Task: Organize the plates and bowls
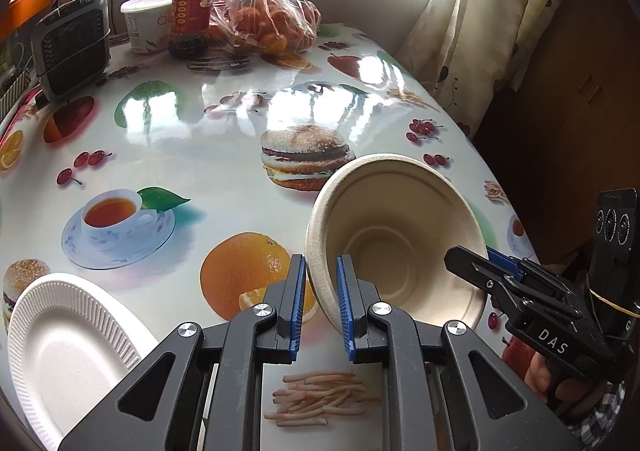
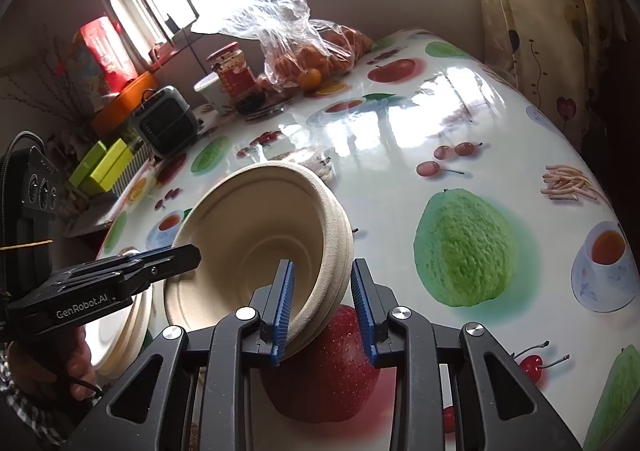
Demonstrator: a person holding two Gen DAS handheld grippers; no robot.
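Glossy fruit-print tablecloth (image 1: 224,139); tilted paper bowl stack (image 1: 396,235) pinched at opposite rims between left tongs (image 1: 322,307) and right tongs (image 2: 322,311).

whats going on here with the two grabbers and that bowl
A person is holding a beige paper bowl tipped up over the fruit-print table, using both handheld grippers. The left gripper and the right gripper each straddle opposite sides of its rim. A white plate lies nearby.

Sat at far end of fruit-print tablecloth (image 1: 208,155): red-lidded jar (image 1: 192,13), white tub (image 1: 146,21) beside it, clear bag of oranges (image 1: 268,17), small grey fan heater (image 1: 74,43) at left.
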